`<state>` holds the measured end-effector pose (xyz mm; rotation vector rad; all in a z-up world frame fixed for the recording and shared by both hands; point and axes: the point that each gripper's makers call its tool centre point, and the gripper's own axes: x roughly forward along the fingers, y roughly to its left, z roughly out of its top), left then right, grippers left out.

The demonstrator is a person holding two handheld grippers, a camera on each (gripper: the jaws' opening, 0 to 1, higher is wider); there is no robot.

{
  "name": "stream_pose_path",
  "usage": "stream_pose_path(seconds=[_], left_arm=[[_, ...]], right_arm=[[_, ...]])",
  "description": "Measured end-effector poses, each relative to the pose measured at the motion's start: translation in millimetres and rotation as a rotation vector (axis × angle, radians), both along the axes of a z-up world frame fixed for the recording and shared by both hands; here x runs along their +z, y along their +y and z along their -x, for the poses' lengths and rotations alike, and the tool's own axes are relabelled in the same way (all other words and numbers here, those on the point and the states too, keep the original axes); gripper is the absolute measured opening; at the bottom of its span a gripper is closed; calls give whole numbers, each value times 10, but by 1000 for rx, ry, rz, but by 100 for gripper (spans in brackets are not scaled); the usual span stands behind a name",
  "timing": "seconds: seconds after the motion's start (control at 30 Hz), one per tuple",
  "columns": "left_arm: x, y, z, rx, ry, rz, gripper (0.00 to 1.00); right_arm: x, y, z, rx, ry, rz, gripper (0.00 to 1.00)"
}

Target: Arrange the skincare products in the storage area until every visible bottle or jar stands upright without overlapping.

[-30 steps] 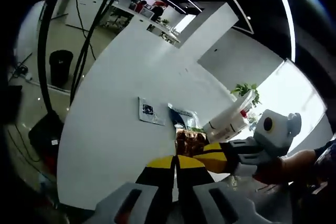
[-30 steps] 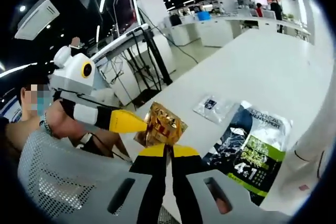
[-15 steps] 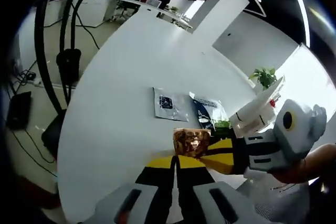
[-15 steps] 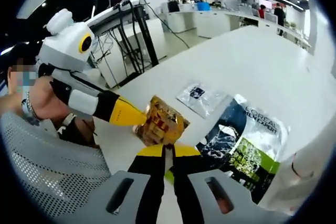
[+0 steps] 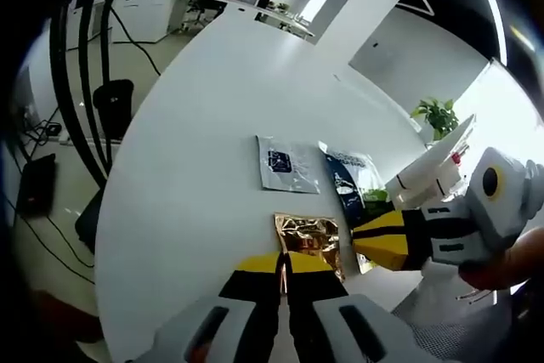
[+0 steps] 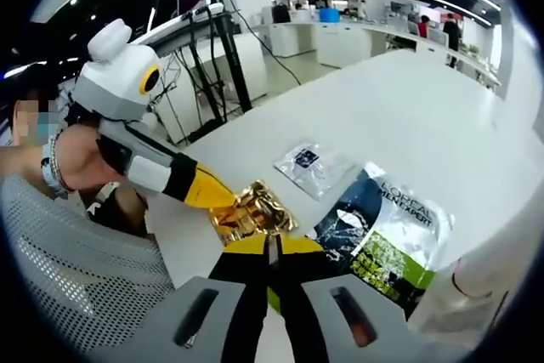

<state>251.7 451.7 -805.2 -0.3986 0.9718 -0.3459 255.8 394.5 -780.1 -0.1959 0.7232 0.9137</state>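
I am holding the gold foil sachet (image 5: 308, 240) with both tools: my left gripper (image 5: 283, 263) is closed on its near edge, and my right gripper (image 6: 272, 248) is also pinching it with the jaws together, so the thin packet is staying flat and low over the white table (image 5: 212, 125) while I am placing it. I am keeping it just beside the dark sachet (image 6: 387, 235) and near the small clear sachet (image 6: 312, 161), probably so that none is overlapping.
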Motion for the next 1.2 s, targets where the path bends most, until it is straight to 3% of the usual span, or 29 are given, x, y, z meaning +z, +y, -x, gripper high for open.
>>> stream_pose_path(seconds=[0.1, 0.37, 0.7, 1.03, 1.2], left_arm=[[8, 8, 19, 19, -9, -12, 2], [15, -41, 68, 42, -19, -17, 2], [62, -27, 53, 39, -39, -22, 4], [51, 36, -36, 52, -49, -48, 4], [139, 75, -97, 76, -80, -36, 5]], right_arm=[[0, 178, 181, 91, 28, -41, 1], [-239, 141, 187, 102, -2, 56, 1], [-210, 128, 161, 109, -22, 60, 1], [-209, 137, 151, 92, -5, 47, 1], [-122, 122, 120, 85, -21, 28, 1]])
